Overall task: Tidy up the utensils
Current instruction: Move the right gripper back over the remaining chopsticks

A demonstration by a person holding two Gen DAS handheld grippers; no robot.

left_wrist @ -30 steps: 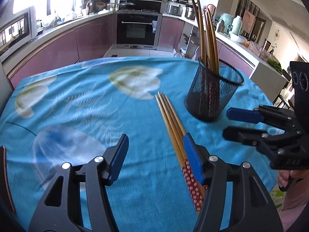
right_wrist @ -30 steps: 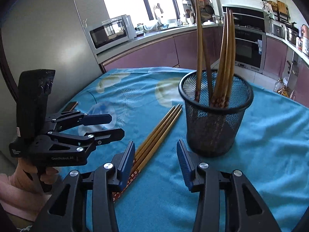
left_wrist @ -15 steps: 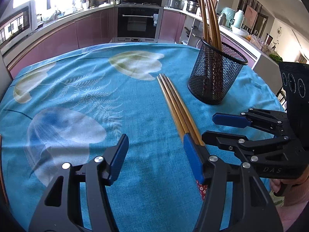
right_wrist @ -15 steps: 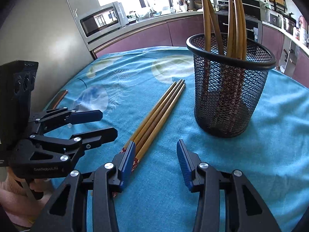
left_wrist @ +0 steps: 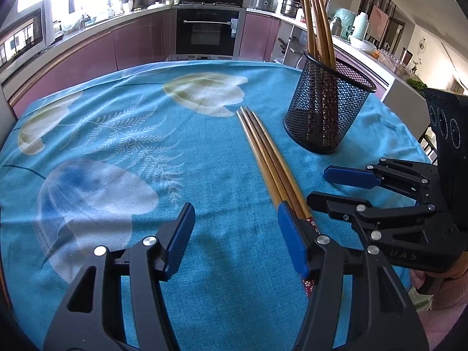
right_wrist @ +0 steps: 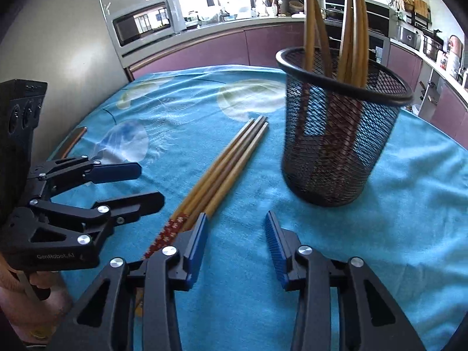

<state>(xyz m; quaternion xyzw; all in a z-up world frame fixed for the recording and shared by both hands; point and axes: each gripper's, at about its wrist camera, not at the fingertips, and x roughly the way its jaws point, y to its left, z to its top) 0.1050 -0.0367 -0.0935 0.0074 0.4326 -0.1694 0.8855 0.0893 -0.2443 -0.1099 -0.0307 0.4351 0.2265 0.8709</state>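
A bundle of wooden chopsticks [left_wrist: 267, 155] with red patterned ends lies on the blue tablecloth, also in the right wrist view [right_wrist: 222, 172]. A black mesh holder [left_wrist: 326, 111] stands upright to their right with several chopsticks in it; it also shows in the right wrist view [right_wrist: 339, 143]. My left gripper [left_wrist: 237, 234] is open and empty, low over the cloth, its right finger beside the chopsticks' near end. My right gripper [right_wrist: 237, 242] is open and empty, its left finger by the chopsticks' patterned ends. Each gripper shows in the other's view, the right one [left_wrist: 333, 187] and the left one [right_wrist: 146, 187].
The table [left_wrist: 117, 134] wears a blue cloth with pale flower prints. A brown strip [right_wrist: 73, 140] lies at the table's far left edge. Kitchen counters, an oven [left_wrist: 209, 30] and a microwave [right_wrist: 146, 26] stand beyond the table.
Both grippers have dropped lower and moved in toward the near ends of the lying chopsticks. Both stay open. The chopsticks and the holder have not moved.
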